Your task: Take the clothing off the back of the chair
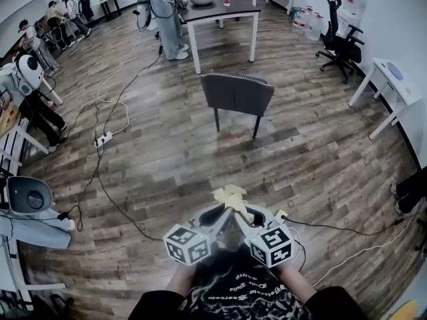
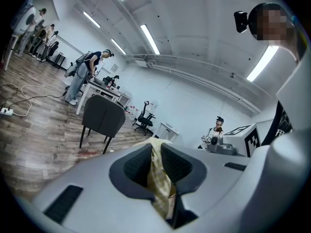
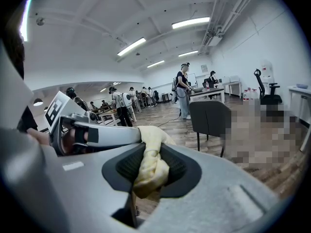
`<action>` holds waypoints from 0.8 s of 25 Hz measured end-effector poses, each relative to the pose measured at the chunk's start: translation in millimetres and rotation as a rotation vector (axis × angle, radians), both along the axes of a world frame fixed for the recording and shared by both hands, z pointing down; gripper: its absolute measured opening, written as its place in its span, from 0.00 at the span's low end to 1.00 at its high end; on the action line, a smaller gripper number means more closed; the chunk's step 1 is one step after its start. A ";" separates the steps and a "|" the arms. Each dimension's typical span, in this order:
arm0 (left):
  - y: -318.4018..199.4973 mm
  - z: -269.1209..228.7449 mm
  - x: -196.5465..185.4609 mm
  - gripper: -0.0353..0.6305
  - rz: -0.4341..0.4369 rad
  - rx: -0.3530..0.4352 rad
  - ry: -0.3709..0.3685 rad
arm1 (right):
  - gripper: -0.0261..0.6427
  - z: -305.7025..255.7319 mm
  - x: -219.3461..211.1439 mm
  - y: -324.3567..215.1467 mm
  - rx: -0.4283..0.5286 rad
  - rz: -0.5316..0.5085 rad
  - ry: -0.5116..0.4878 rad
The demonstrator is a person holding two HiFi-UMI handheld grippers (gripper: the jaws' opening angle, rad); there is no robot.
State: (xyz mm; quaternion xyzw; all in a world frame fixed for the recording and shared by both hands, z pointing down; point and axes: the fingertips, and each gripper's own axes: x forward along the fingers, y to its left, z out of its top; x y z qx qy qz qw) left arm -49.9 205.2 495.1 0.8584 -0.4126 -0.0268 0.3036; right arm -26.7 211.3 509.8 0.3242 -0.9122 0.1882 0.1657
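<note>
A pale yellow piece of clothing is bunched up between my two grippers, low in the head view, close to my body. My left gripper is shut on one part of it, and the fabric hangs pinched between its jaws. My right gripper is shut on another part, a thick yellow wad filling its jaws. The two grippers' tips nearly touch. The grey chair stands some way ahead on the wooden floor, its back bare; it also shows as the chair on the left and the chair on the right.
Beyond the chair stands a dark-topped table with white legs and a person at it. Cables and a power strip lie on the floor to the left. A black office chair and a white desk stand at the right.
</note>
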 end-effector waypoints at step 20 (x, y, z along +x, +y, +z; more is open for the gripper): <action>3.3 9.4 -0.6 0.15 -0.007 -0.001 -0.026 | 0.16 9.1 0.1 3.1 -0.018 -0.009 0.021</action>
